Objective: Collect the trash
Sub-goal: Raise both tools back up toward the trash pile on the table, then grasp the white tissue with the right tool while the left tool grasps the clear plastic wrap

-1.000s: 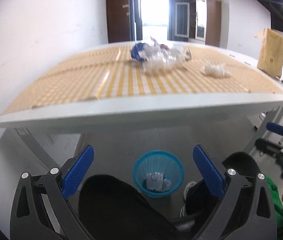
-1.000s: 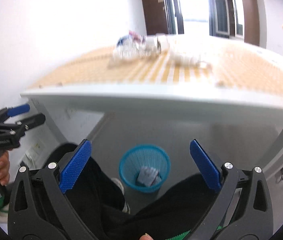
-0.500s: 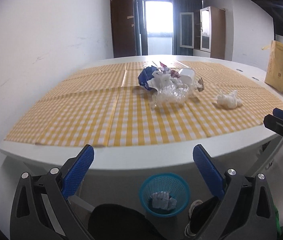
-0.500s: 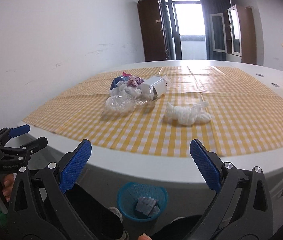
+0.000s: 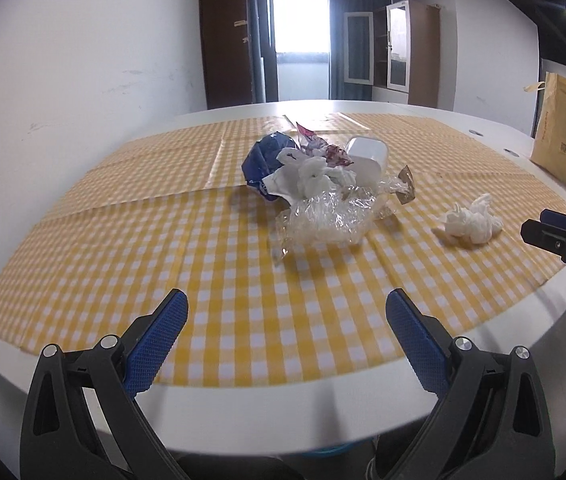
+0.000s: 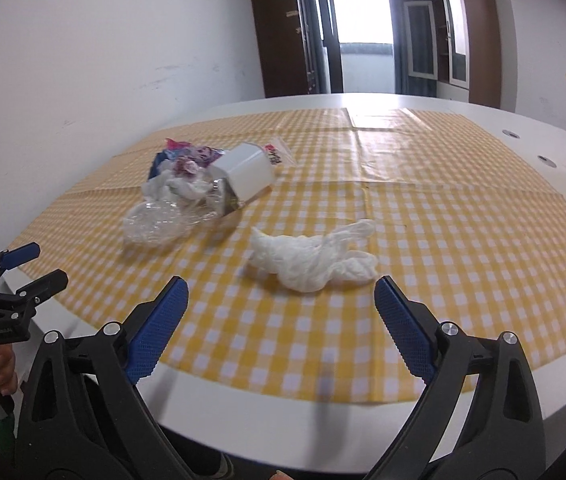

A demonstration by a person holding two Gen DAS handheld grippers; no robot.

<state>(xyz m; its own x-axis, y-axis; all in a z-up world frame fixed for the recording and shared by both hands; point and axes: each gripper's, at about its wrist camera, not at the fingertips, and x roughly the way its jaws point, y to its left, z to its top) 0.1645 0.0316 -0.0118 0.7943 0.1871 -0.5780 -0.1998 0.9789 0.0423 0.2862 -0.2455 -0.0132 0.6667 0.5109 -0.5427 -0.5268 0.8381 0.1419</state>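
Observation:
A heap of trash lies mid-table on the yellow checked cloth: clear crumpled plastic (image 5: 329,216), a blue wrapper (image 5: 265,158), white tissue (image 5: 315,174) and a white cup on its side (image 5: 367,156). A separate white crumpled tissue (image 5: 471,222) lies to the right; in the right wrist view it (image 6: 311,258) sits just beyond my right gripper (image 6: 281,296), which is open and empty. My left gripper (image 5: 287,312) is open and empty above the table's near edge, short of the clear plastic. The heap also shows in the right wrist view (image 6: 199,188).
A brown paper bag (image 5: 559,136) stands at the table's far right. The white table edge (image 5: 283,392) runs just under both grippers. A sliver of the blue bin (image 5: 335,448) shows below the edge. Cabinets and a door stand behind the table.
Both grippers have risen from below the table, where the blue bin was in view, up to above the table's near edge and closer to the trash. Both stay open.

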